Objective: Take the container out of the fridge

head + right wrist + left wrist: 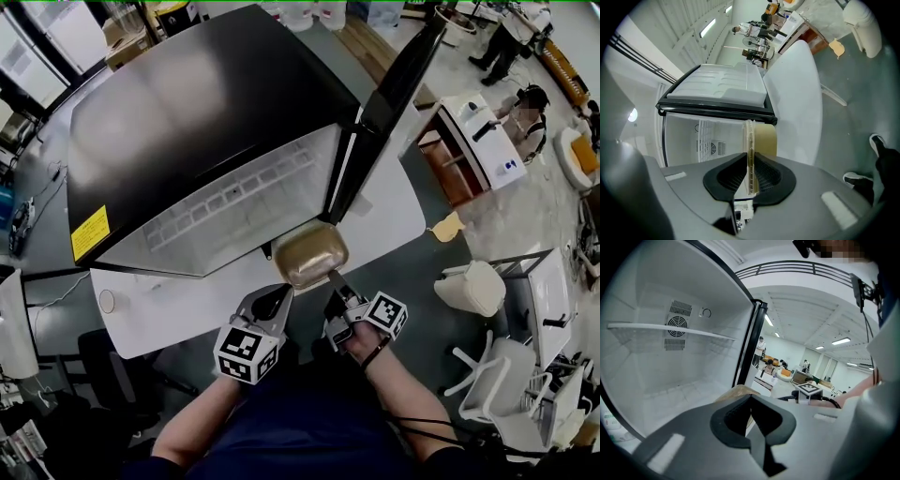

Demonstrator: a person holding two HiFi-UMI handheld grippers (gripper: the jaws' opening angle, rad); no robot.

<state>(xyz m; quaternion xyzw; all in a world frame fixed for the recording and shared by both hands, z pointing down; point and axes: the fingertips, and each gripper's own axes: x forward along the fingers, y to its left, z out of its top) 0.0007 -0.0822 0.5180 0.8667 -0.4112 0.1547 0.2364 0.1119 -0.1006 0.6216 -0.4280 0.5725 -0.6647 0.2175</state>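
The black fridge (187,122) stands open on the white table (159,309), with the tan, clear-lidded container (310,253) just outside its opening, above the table's near edge. It looks light, thin-walled and somewhat bendy, so its stiffer rim is the best hold; the right gripper (331,277) is clamped on that rim's near side. The left gripper (275,300) hangs just beside the near left corner, its jaws seemingly together on nothing, though its view is dim.
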